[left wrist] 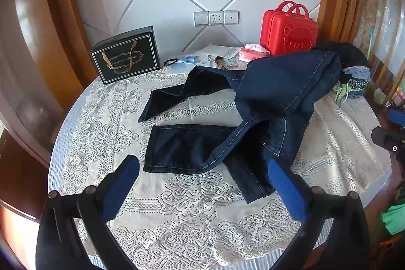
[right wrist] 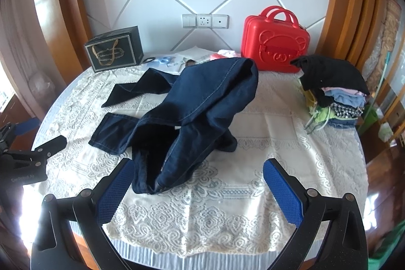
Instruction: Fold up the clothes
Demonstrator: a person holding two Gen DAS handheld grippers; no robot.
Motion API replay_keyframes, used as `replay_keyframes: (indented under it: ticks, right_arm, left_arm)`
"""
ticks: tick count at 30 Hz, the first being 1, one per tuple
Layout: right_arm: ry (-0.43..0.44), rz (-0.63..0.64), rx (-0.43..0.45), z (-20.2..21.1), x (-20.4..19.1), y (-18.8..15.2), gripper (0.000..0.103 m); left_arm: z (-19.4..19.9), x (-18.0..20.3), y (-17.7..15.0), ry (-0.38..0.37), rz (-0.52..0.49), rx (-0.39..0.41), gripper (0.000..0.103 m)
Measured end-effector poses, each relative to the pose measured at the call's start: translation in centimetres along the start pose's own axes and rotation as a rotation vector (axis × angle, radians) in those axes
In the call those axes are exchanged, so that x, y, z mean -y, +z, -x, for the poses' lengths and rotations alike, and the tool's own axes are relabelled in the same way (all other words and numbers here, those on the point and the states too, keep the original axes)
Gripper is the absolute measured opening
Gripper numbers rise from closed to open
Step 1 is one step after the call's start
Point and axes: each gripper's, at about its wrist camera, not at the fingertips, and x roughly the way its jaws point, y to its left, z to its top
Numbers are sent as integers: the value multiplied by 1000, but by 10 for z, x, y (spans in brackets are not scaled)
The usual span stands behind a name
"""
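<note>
Both the left gripper (left wrist: 203, 170) and right gripper (right wrist: 198, 172) hold jaws apart, empty; only the right wrist view shows the folded clothes stack (right wrist: 334, 95) whole beside crumpled jeans (right wrist: 197, 105).

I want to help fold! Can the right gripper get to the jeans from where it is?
Probably yes. The right gripper has its jaws wide open and empty, and the crumpled jeans lie right ahead on the lace tablecloth, their near end already beside one finger. Nothing sits between them.
</note>
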Motion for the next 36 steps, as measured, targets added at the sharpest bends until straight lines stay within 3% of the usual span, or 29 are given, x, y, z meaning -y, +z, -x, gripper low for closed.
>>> replay_keyframes:
  ticks: [30, 36]
  right_arm:
    - [-15, 12, 1, 1, -5, 1, 103]
    - [-12, 5, -10, -10, -1, -2, 103]
  left_arm:
    - [-2, -3, -1, -2, -14, 1, 103]
    - [-25, -2, -1, -19, -10, -9, 103]
